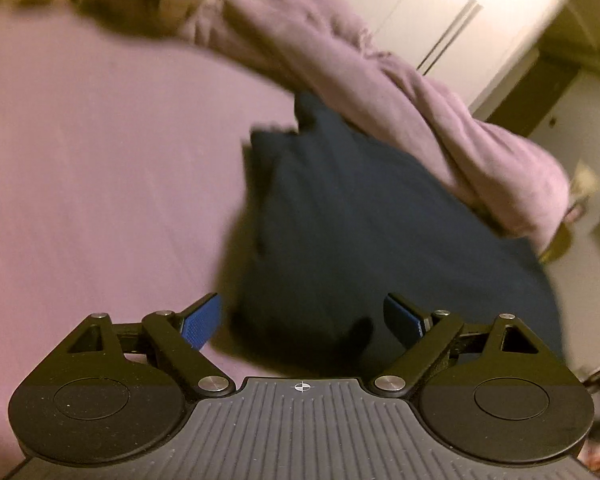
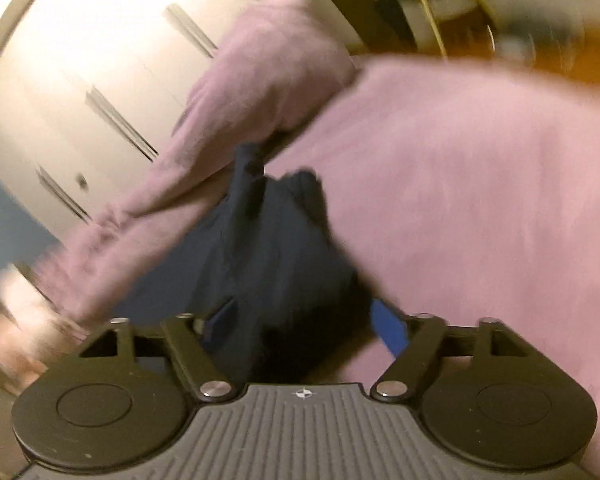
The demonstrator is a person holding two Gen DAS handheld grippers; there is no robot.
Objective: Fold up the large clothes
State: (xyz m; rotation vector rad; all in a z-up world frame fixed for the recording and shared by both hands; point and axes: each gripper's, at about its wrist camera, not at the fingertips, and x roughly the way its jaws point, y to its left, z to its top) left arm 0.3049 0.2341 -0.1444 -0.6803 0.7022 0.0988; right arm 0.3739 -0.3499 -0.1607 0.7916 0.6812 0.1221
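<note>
Navy garment [image 1: 380, 216] lies on pink bed sheet [image 1: 100, 160], beside bunched pink blanket [image 1: 400, 92]. Left claw [image 1: 302, 320] released, above the garment's near edge. Right claw [image 2: 300, 328] released; cloth between its pads.

- Garment [image 1: 372, 216] — dark navy, plain.
- Bed sheet [image 1: 100, 152] — plain lilac-pink.
- Bunched blanket [image 1: 380, 80] — same lilac, far side.
- Gripper pads [image 1: 204, 322] — bright blue, fine dotted texture.
- Wardrobe [image 2: 80, 60] — cream.

Warm dim indoor light, yellowish cast. Glare on the white wardrobe [image 1: 452, 12] top right. Heavy motion blur on the bedding [image 2: 480, 184] in both views; fisheye bends the edges.
</note>
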